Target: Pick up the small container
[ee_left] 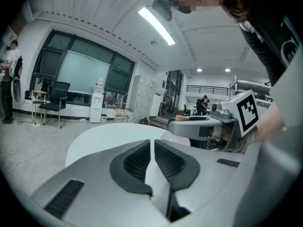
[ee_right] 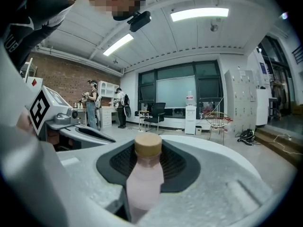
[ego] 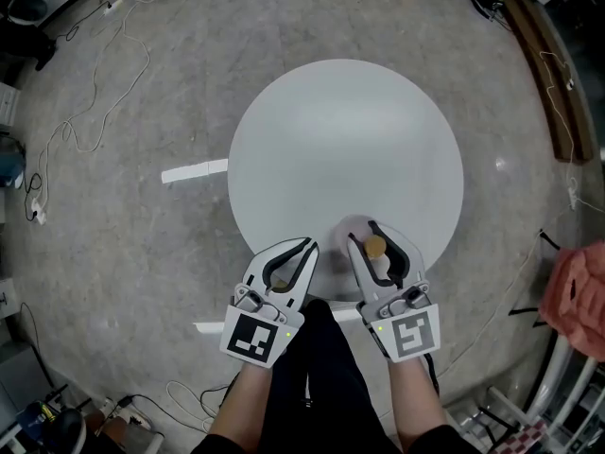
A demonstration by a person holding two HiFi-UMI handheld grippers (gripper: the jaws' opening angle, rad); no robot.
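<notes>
We are looking at a small pale-pink bottle (ee_right: 144, 178) with a tan, cork-like cap, standing over the near edge of the round white table (ego: 340, 140). Our right gripper (ego: 365, 235) is clamping it, its jaws about half parted and pressing on the bottle's sides. Our left gripper (ego: 304, 247) is hovering beside it at the same table edge, jaws closed together and empty.

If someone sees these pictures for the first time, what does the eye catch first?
First the small pink bottle with a tan cap, gripped in the right claw over the near edge of the round white table. Then the left claw beside it, shut with nothing in it. Loose cables lie on the grey floor around.
</notes>
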